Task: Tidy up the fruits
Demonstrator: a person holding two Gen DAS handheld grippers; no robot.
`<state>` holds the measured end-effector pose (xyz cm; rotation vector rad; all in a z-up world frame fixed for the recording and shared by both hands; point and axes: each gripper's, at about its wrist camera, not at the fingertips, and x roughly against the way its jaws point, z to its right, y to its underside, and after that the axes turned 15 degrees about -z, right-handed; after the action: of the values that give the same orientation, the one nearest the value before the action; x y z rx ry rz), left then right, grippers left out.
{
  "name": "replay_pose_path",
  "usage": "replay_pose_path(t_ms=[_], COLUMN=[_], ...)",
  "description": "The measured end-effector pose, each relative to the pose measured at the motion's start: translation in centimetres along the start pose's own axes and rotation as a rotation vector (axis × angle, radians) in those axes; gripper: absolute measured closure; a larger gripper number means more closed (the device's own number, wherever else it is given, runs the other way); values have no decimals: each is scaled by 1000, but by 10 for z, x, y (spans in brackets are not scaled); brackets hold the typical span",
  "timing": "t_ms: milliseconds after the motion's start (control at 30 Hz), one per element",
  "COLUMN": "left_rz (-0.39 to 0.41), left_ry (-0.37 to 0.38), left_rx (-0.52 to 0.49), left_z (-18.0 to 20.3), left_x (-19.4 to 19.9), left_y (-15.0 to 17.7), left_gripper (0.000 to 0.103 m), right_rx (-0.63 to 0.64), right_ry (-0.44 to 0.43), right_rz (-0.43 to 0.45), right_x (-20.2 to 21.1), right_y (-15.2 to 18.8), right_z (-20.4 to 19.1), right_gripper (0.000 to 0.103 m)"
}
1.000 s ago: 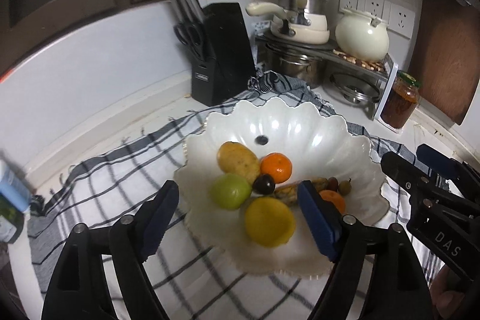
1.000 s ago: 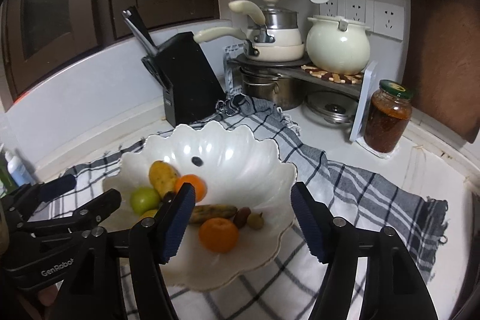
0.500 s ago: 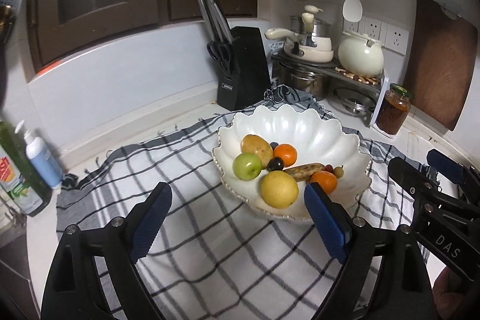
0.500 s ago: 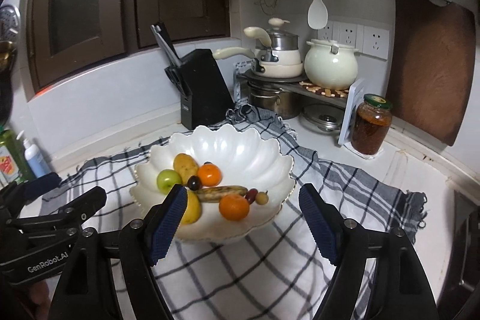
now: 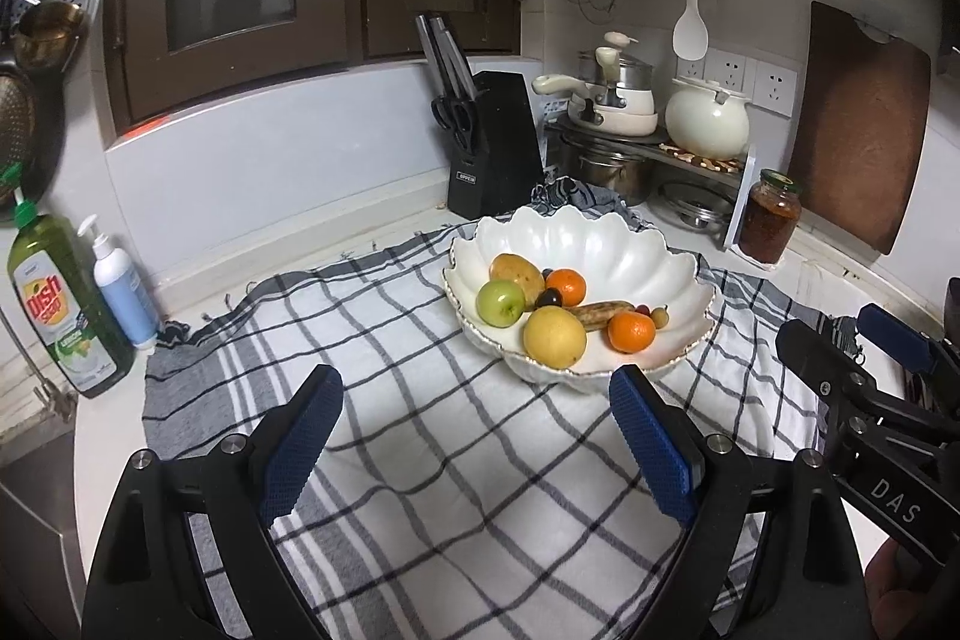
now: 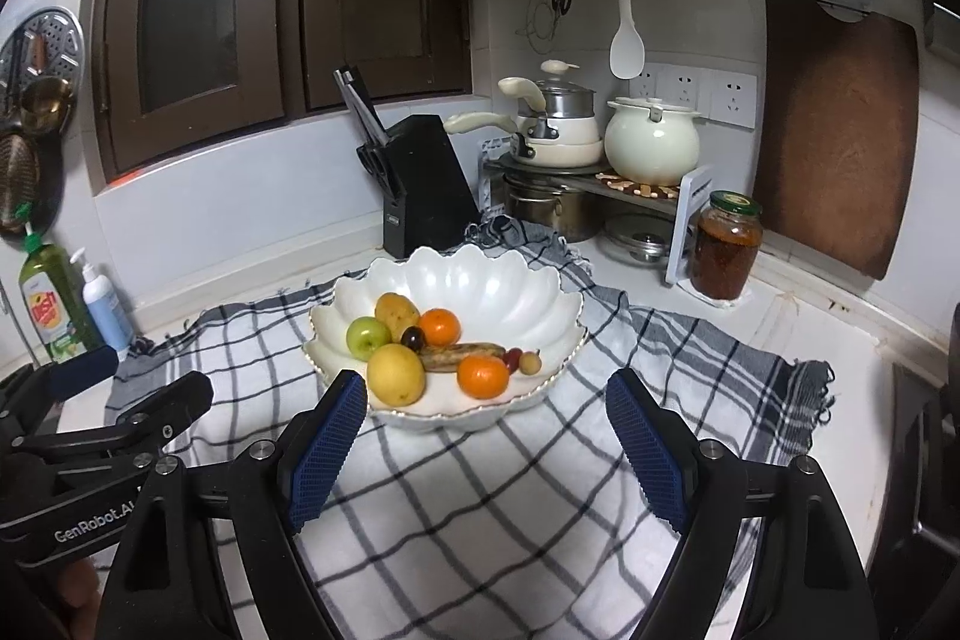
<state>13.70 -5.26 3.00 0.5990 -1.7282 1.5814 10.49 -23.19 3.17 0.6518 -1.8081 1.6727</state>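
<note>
The left claw is spread wide, holds nothing and touches nothing; it hangs over the checked cloth, short of the bowl. The right claw is equally wide apart and empty, also above the cloth with the bowl just past its tips. Each claw shows only in part in the other's view, at the frame edge.

The white scalloped bowl sits on the cloth on the surface, and all the fruit lies in it, bunched toward its near left side. From left to right there are one green apple, one brownish-yellow fruit behind it, one yellow fruit in front, one dark plum, one spotted banana and two oranges: one at the back, one at the front. At the right end are a small red fruit, partly hidden, and a small pale one, both too small to identify. The front orange covers part of the banana.
</note>
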Motion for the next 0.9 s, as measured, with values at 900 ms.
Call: replay_pose_path(t_ms=[900], left_rz=[17], left_ry=[-51], left_rx=[54], left_z=[-27], left_x=[44], left_y=[65], left_gripper=[0], right_rx=[5], right_ry=[4], right_rz=[21], right_x=[43], right_y=[54], right_z=[-24], right_gripper=[13])
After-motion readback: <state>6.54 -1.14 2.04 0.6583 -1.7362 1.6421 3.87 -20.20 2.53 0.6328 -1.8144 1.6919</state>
